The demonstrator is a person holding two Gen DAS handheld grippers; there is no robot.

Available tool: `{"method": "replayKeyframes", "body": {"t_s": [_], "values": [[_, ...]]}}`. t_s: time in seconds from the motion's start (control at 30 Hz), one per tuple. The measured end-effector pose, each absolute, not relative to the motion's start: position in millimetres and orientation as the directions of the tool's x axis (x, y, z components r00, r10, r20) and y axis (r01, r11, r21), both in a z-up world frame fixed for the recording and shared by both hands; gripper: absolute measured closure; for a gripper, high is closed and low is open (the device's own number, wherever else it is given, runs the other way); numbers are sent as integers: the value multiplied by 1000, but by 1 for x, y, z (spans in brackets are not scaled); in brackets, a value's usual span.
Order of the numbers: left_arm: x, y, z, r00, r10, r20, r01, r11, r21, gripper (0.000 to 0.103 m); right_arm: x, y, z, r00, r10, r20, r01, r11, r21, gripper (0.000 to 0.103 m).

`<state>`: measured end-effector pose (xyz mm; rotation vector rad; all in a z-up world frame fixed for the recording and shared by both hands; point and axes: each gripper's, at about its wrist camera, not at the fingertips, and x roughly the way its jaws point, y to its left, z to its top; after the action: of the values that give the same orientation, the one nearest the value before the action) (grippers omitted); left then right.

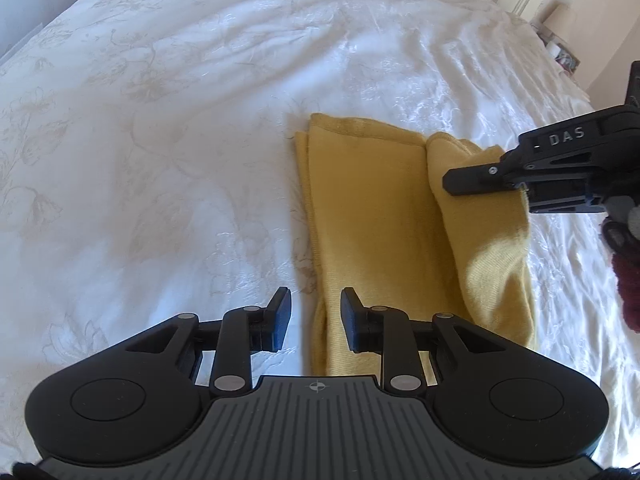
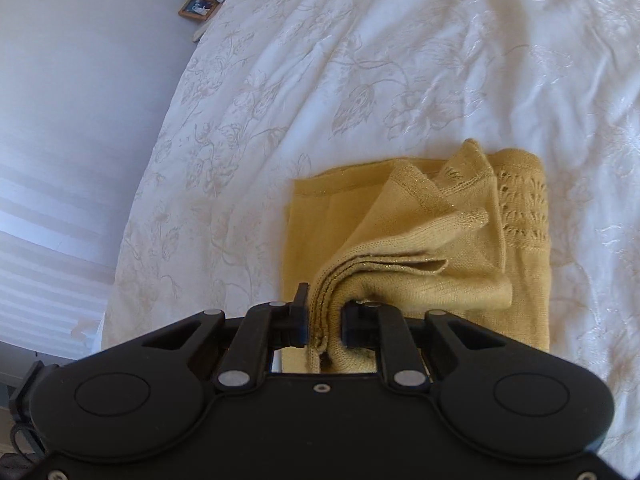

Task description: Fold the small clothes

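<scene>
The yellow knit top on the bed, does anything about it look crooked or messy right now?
Only mid-fold mess. The right gripper pinches several bunched layers of the yellow knit top, lifting that edge into a loose, uneven flap over the flat part. The left gripper is open, holding nothing. No damage shows.

- The right gripper (image 2: 324, 328) fills the bottom of the view, its two black fingers (image 2: 300, 320) closed on a bunched stack of edges of a mustard-yellow knit garment (image 2: 400, 240)
- Several layered hems fan out from the pinch point, lifted and curling to the right over the rest of the garment
- The lower layers lie flat and folded on a white bedspread (image 2: 340, 80) with a pale floral pattern
- An openwork lace panel runs along the garment's far right side
- A small framed picture (image 2: 199, 7) sits at the top left, beyond the bed's edge
- A pale wall takes up the left side
</scene>
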<state>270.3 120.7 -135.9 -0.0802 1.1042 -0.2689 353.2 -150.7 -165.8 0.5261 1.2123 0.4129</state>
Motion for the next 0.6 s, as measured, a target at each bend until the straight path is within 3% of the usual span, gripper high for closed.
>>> {"method": "replayKeyframes", "body": {"t_s": [0.23, 0.3, 0.33, 0.4, 0.47, 0.6], "values": [[274, 150, -143, 413, -264, -871, 135, 964, -229, 70, 365, -101, -189, 261, 447, -855, 0, 886, 463, 76], [277, 153, -145, 412, -271, -870, 128, 963, -239, 70, 367, -94, -190, 250, 447, -859, -6, 888, 460, 68], [279, 154, -146, 410, -279, -869, 127, 960, -248, 69, 367, -91, -188, 243, 477, -845, -20, 873, 488, 58], [280, 156, -148, 407, -298, -863, 130, 955, -268, 67, 366, -90, -182, 241, 560, -793, -54, 823, 565, 54], [282, 155, -148, 409, -315, -857, 139, 949, -282, 59, 361, -92, -170, 252, 639, -727, -95, 764, 638, 54], [285, 155, -145, 410, -356, -840, 172, 934, -312, 33, 351, -105, -148, 314, 643, -698, -157, 761, 630, 32]]}}
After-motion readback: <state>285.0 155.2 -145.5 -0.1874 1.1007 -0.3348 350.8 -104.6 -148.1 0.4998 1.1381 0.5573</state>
